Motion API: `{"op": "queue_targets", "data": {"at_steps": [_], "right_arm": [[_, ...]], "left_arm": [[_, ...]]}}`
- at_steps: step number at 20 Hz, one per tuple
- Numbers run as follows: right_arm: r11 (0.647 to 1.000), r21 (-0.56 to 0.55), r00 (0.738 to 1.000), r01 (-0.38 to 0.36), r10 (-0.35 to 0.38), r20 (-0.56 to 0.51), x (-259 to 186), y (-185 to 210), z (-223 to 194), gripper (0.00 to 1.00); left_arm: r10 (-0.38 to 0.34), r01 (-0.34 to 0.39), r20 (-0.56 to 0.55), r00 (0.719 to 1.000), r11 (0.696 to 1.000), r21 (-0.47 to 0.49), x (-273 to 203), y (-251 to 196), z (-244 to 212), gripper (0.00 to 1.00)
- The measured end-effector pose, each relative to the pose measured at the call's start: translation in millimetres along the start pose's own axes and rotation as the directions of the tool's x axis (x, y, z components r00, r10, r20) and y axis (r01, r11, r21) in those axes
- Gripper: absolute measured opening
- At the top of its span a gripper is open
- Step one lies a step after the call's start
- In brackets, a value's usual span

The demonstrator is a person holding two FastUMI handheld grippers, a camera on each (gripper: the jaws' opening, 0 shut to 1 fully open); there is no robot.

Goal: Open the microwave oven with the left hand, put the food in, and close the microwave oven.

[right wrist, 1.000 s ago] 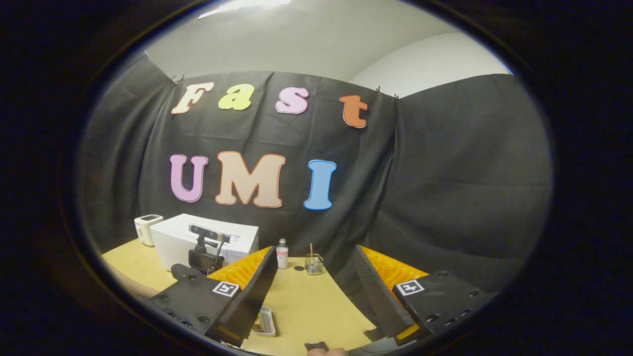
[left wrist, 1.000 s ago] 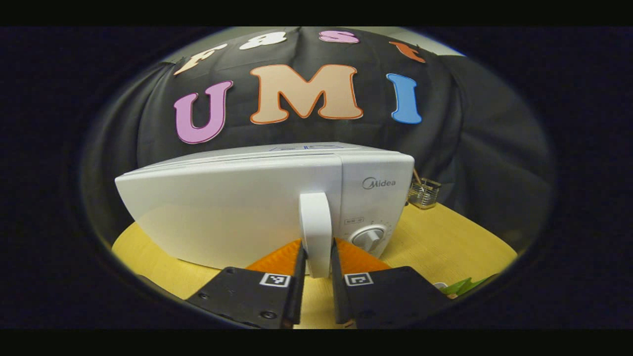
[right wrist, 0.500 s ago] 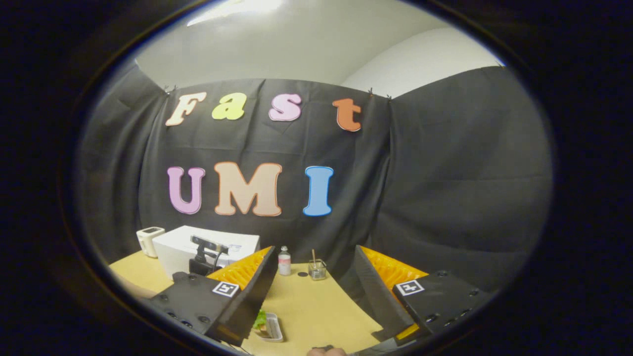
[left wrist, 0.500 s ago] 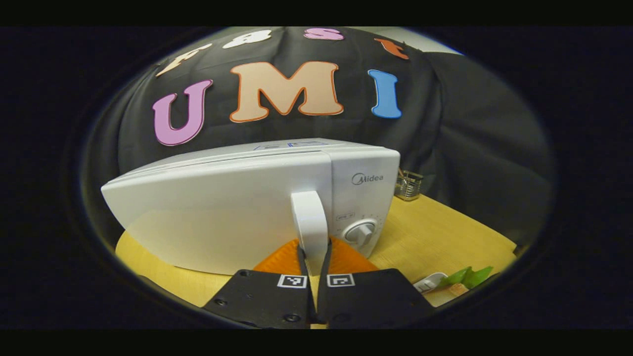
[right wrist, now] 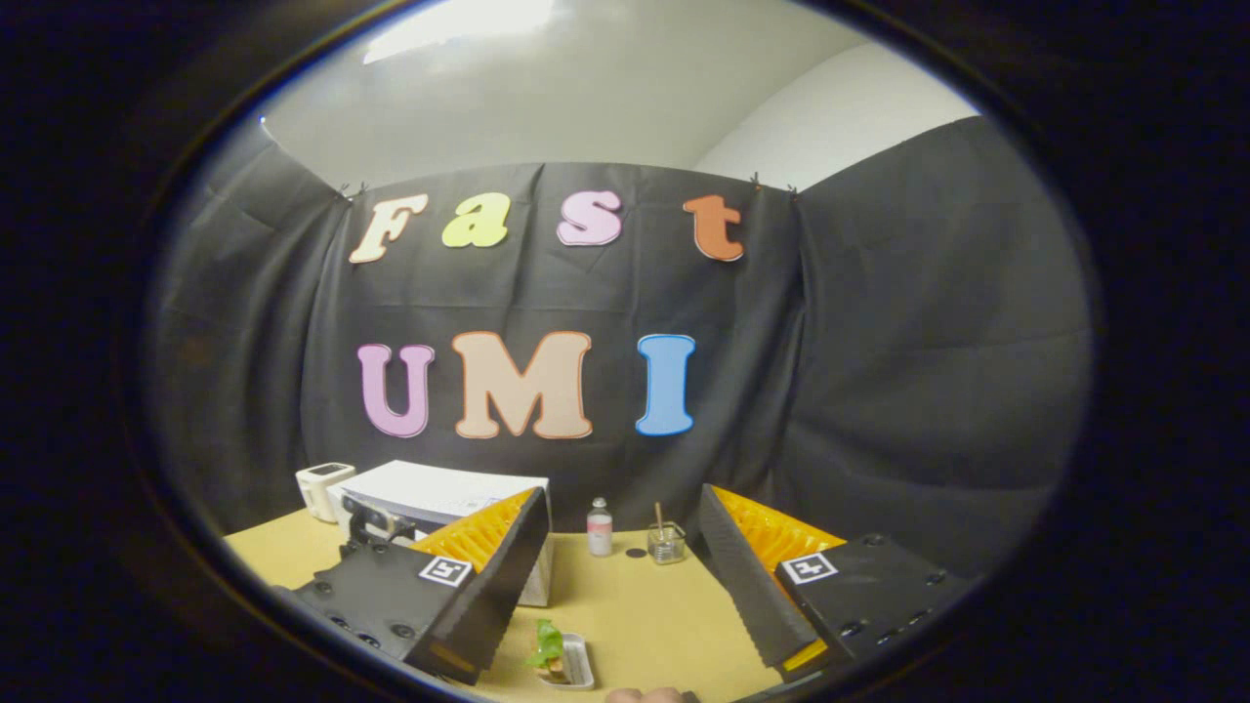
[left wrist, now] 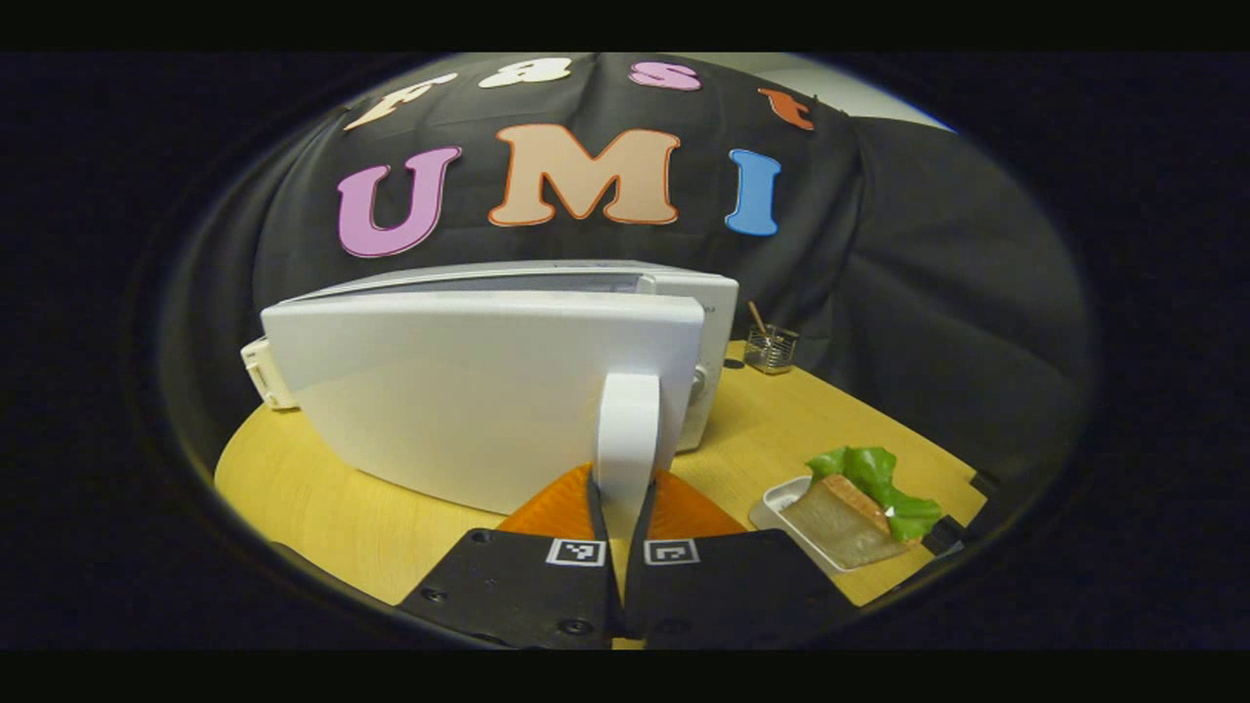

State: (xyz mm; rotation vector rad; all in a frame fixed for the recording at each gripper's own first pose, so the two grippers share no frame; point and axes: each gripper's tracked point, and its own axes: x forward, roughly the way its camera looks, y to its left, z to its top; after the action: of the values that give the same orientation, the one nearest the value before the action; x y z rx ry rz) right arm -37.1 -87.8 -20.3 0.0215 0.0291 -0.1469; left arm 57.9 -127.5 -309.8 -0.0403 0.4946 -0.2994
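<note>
Microwave oven (left wrist: pixel 469 391) on the worktop (left wrist: pixel 322 508): we judge its rigid hinged door best swung by the handle (left wrist: pixel 627 439), which our left hand-held gripper (left wrist: pixel 615 532) clamps, while the right hand-held gripper (right wrist: pixel 620 586) stands open.

oven (left wrist: pixel 674 293) body mostly hidden behind door (left wrist: pixel 469 391) | handle (left wrist: pixel 627 439) base hidden by left gripper (left wrist: pixel 615 527) | tray (right wrist: pixel 576 674) cut by right gripper view's lower edge | bottle (right wrist: pixel 599 527) too small to identify
</note>
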Motion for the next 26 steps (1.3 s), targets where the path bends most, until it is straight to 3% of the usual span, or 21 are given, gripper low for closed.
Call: {"op": "queue_targets", "data": {"at_steps": [9,13,23,26], "right_arm": [[0.995,0.03,0.996,-0.093,0.093,0.012,14,47,-4,0.96],[0.992,0.011,0.992,-0.124,0.124,0.006,12,63,-10,0.96],[0.993,-0.015,0.993,-0.119,0.118,-0.012,10,84,-23,0.96],[0.99,-0.015,0.99,-0.138,0.137,-0.028,11,95,-27,0.96]], "left_arm": [[0.024,-0.023,-0.067,0.997,1.0,0.019,-105,57,-43,0.0],[0.101,-0.101,-0.095,0.99,0.995,0.004,-136,93,-54,0.0],[0.26,-0.267,-0.163,0.952,0.964,-0.02,-185,170,-70,0.01],[0.26,-0.272,-0.17,0.951,0.961,-0.053,-188,180,-71,0.0]]}}
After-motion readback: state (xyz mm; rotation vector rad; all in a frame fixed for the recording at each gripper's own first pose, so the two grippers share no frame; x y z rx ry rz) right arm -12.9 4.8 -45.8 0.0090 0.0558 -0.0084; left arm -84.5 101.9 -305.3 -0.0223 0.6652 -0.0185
